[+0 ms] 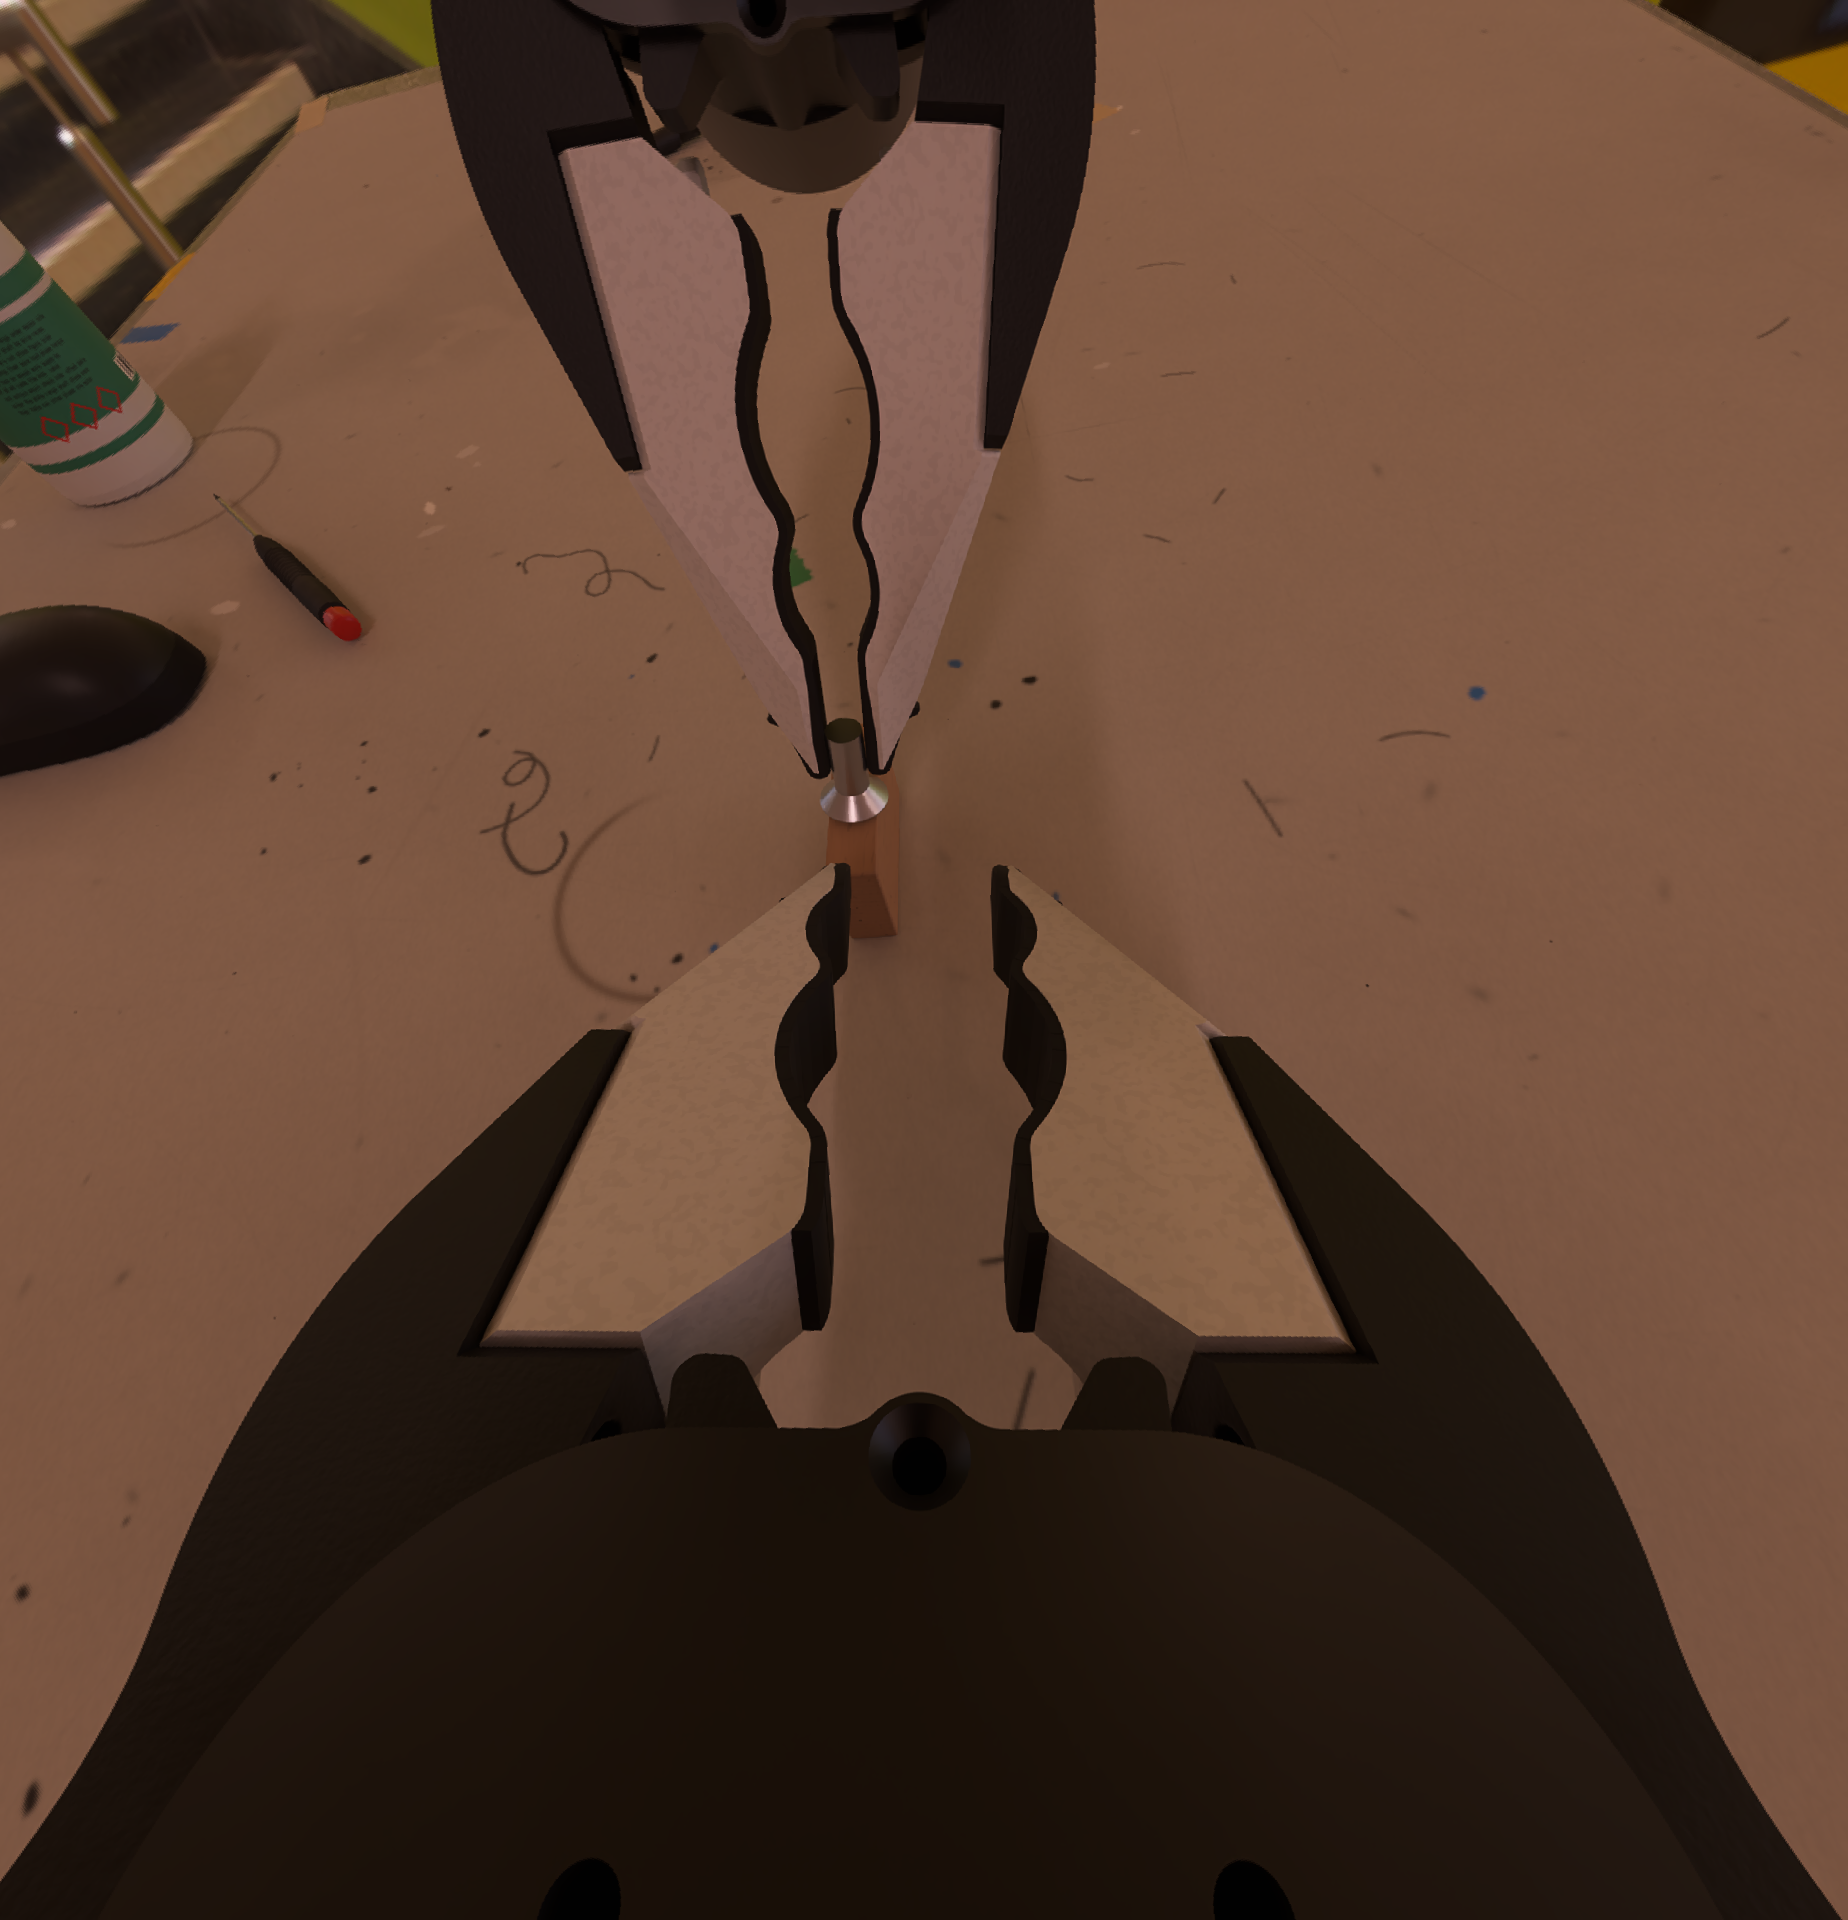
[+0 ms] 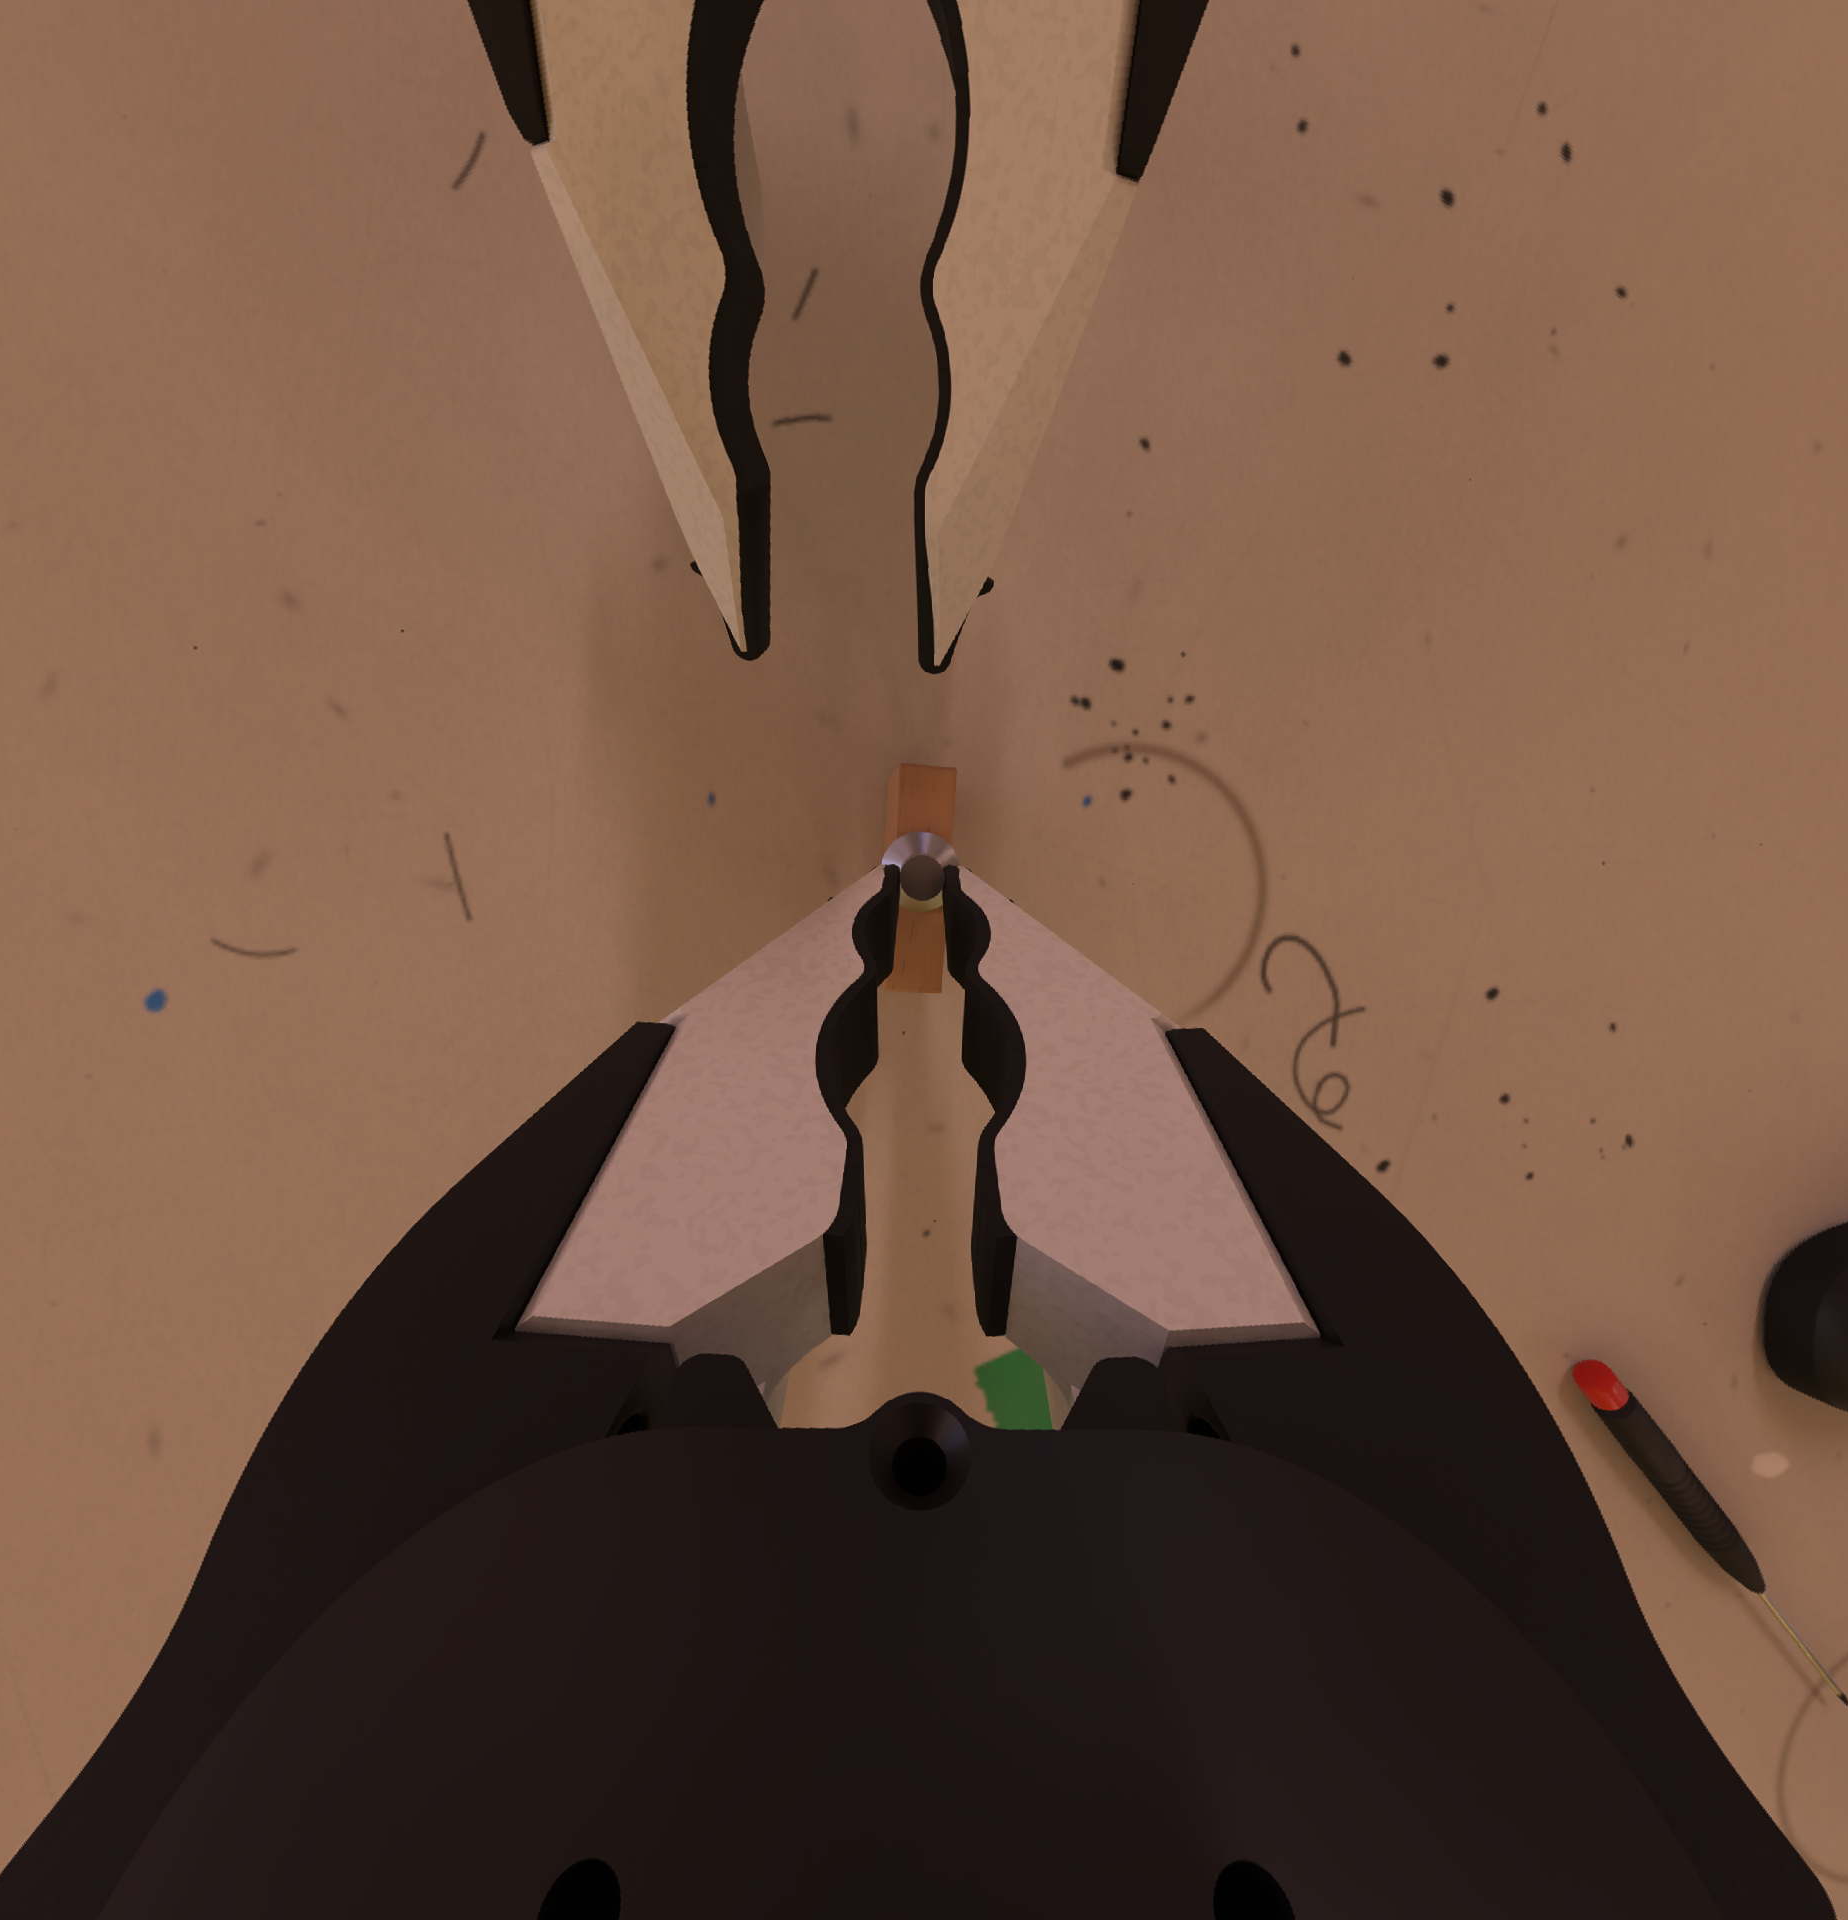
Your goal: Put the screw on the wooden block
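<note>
A small wooden block stands on the tan table; it also shows in the right wrist view. My right gripper is shut on the shaft of a silver screw and holds it head down right over the block's top. In the left wrist view this gripper comes in from the top with the screw; the head sits at the block's top, and I cannot tell if they touch. My left gripper is open and empty, its left fingertip beside the block; it also shows in the right wrist view.
A white and green bottle, a black screwdriver with a red cap and a black mouse lie at the table's left. In the right wrist view the screwdriver is at the lower right. A green scrap lies under my right gripper.
</note>
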You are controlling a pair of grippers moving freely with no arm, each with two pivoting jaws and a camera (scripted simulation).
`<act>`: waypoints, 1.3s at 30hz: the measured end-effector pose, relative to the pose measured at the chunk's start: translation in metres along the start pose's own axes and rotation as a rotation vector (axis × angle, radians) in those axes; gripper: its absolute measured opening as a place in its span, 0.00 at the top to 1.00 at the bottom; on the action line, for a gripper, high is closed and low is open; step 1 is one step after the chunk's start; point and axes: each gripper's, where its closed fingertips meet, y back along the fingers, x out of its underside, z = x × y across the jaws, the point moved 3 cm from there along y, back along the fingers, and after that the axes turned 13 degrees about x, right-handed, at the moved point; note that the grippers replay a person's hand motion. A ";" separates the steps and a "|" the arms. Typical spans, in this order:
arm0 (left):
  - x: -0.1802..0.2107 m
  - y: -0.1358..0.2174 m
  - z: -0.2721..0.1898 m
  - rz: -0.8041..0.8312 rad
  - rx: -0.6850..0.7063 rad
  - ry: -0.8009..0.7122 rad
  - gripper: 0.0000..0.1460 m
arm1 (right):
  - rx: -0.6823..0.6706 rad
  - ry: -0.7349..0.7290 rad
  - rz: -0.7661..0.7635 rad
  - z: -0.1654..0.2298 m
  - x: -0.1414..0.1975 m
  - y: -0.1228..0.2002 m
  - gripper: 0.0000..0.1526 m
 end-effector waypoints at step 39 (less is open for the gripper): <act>0.002 -0.003 0.000 0.016 -0.008 -0.023 0.83 | 0.011 -0.176 -0.107 0.000 0.004 0.001 0.88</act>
